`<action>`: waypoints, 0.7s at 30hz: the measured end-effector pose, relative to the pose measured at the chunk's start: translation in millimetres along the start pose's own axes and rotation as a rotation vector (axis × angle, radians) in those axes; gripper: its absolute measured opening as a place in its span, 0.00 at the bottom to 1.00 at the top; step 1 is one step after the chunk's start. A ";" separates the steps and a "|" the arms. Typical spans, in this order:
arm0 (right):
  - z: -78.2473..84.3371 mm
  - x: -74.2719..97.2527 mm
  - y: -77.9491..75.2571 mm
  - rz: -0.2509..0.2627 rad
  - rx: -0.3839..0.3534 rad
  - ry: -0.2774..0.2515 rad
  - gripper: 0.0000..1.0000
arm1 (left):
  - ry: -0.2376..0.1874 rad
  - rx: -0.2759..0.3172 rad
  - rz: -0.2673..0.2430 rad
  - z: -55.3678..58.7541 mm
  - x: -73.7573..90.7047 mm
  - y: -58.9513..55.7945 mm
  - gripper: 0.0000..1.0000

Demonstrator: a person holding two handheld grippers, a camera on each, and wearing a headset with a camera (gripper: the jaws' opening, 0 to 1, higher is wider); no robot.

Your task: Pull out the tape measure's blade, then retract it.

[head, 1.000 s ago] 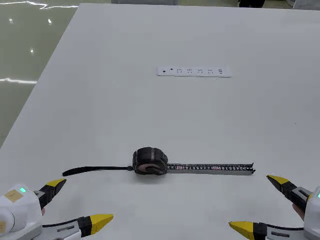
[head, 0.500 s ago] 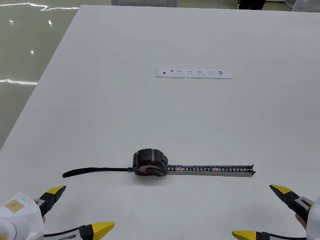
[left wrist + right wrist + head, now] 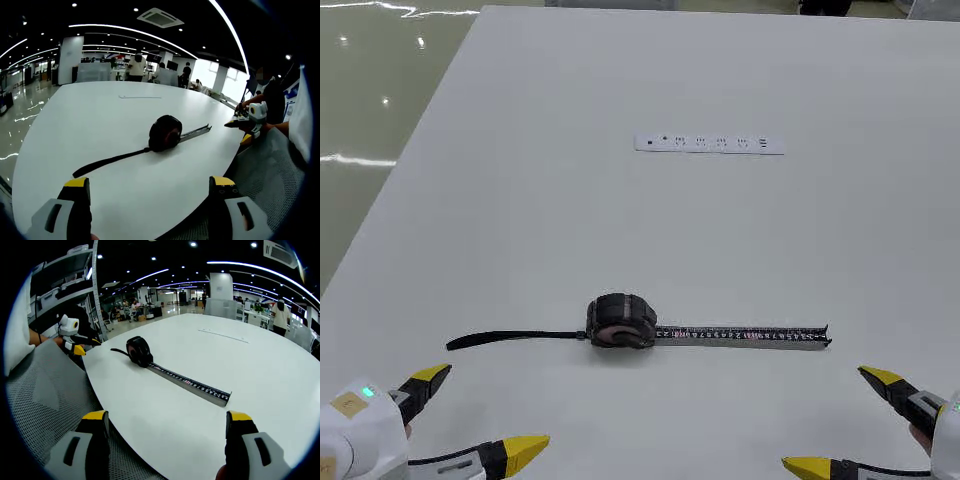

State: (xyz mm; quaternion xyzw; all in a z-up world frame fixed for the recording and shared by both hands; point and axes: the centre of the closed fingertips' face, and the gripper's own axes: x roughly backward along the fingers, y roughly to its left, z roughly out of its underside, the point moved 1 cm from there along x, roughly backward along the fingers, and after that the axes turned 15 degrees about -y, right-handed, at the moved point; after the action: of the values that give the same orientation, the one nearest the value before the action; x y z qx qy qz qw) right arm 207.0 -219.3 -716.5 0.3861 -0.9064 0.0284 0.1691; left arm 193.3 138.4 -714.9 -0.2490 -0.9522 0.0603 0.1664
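- Head view: the left gripper (image 3: pixel 478 413) hovered over the bench's (image 3: pixel 620 230) near edge at the lower left, its yellow-tipped jaws spread wide and holding nothing.
- The right gripper (image 3: pixel 842 422) mirrored it at the lower right, equally agape and empty.
- Between them, a little in from the near edge, lay the tape measure (image 3: pixel 620 322), with its blade (image 3: pixel 745 335) drawn out flat toward the right and its strap (image 3: pixel 510 339) trailing left.
- A power strip (image 3: pixel 709 143) lay farther in, toward the bench's middle, well apart.
- Left gripper view: the jaws framed the tape measure from a distance, with bare bench between.
- Right gripper view: the blade's tip lay nearest, untouched.
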 end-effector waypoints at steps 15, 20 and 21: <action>-1.4 -1.2 -3.0 -0.004 0.003 -0.001 0.93 | 0.008 -0.004 0.020 -4.3 -9.0 -6.7 0.95; -1.4 -1.8 -3.3 -0.008 0.006 -0.001 0.93 | 0.013 0.004 0.030 -8.5 -13.4 -11.1 0.95; -1.4 -2.1 -3.5 -0.008 0.006 -0.001 0.93 | 0.012 0.002 0.035 -9.2 -14.8 -11.7 0.95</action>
State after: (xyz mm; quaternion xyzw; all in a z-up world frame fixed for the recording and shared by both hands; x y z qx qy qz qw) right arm 211.2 -220.1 -716.1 0.3904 -0.9047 0.0302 0.1678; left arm 203.3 121.2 -708.2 -0.2659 -0.9466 0.0624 0.1714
